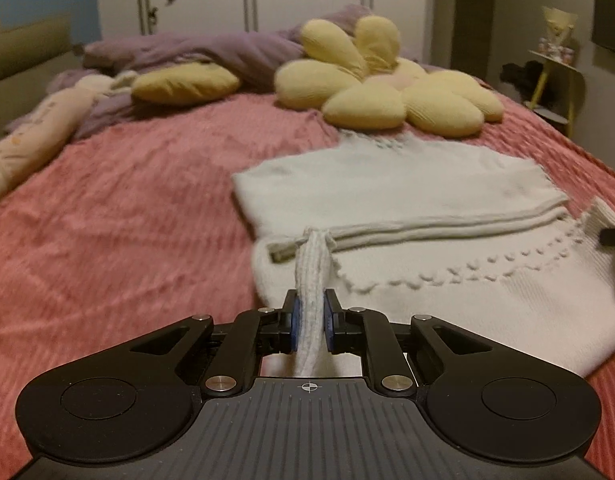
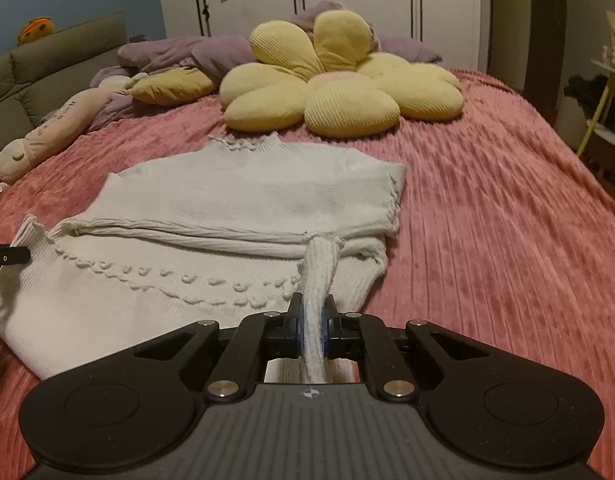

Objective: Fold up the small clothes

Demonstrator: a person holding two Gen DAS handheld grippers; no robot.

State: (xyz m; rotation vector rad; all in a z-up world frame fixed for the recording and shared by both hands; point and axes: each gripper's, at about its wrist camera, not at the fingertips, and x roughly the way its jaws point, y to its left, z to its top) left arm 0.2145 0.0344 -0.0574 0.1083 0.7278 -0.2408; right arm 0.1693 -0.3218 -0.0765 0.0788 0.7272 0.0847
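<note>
White knit sweater (image 1: 407,196) hem pinched by left claw (image 1: 310,320) and right claw (image 2: 312,326), both clamped; bottom fold under way; hem to be carried toward collar.

A white knitted sweater (image 2: 235,196) is spread flat on the pink bedspread (image 2: 487,220), its collar toward 12 o'clock. The lower part is doubled over, a row of knitted bobbles being shown, and its ribbed hem is bunched at two spots.
</note>
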